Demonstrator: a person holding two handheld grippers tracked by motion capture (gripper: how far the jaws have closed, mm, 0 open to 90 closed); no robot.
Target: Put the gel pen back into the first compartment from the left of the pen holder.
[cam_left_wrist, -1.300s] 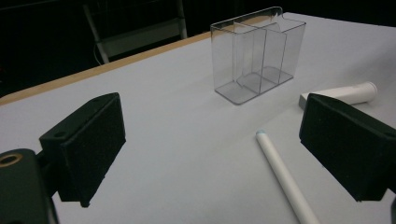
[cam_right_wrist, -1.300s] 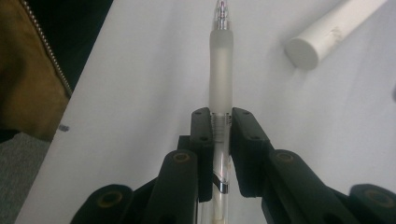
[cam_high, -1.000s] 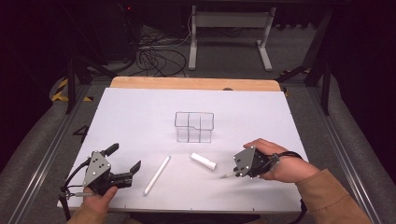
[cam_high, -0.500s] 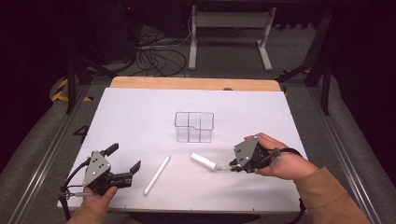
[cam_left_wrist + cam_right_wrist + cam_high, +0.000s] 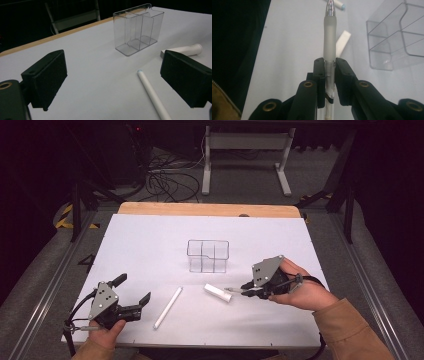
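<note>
White sheeting covered the table (image 5: 150,240), with a strip of bare wood showing along its far edge, and a clear plastic organizer (image 5: 208,255) with several compartments stood upright near the middle of it. Beyond the organizer the room was dark: a grey floor, a tangle of black cables (image 5: 167,182) and the pale legs of a metal stand (image 5: 245,160). Nearer the person than the organizer and to its right, the right gripper (image 5: 246,291) was clenched on a clear pen (image 5: 329,45), whose frosted grip and metal tip stuck out past the jaws toward a short white tube (image 5: 218,293) lying just in front of the organizer. A long white stick (image 5: 167,307) lay flat on the sheet to the organizer's near left, apart from the tube. Farther left of the organizer, close to the table's near edge, the left gripper (image 5: 131,292) rested with its jaws spread wide and nothing between them
</note>
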